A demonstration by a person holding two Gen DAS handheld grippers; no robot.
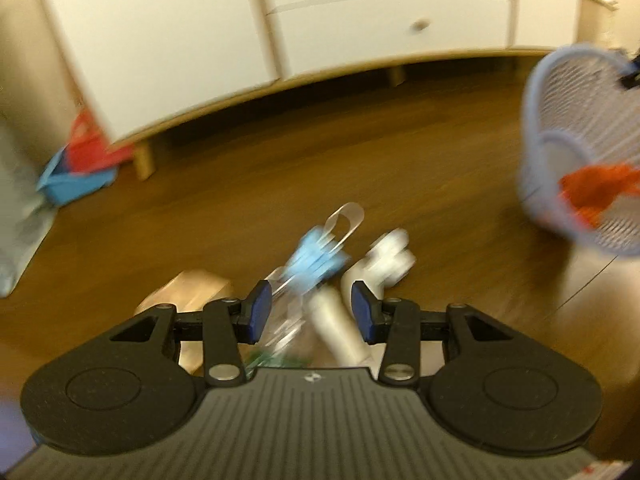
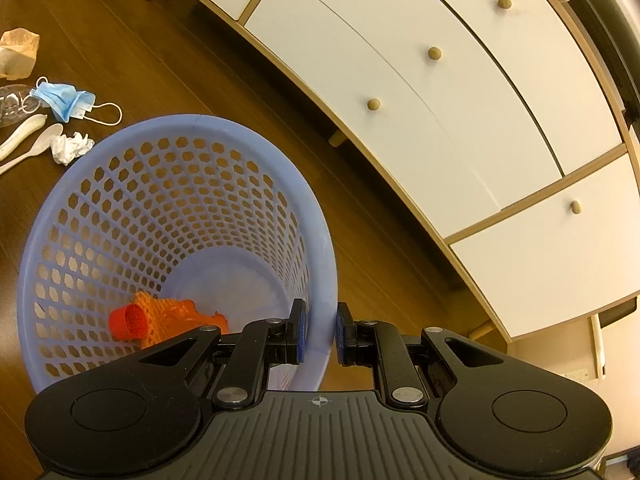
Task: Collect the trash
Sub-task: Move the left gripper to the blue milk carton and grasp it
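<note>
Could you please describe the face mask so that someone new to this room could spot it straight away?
On the brown wooden floor in front of the white drawer cabinet, litter lies beyond the blue basket. The face mask is the crumpled light-blue one with white ear loops, between a clear bottle and white spoons.
</note>
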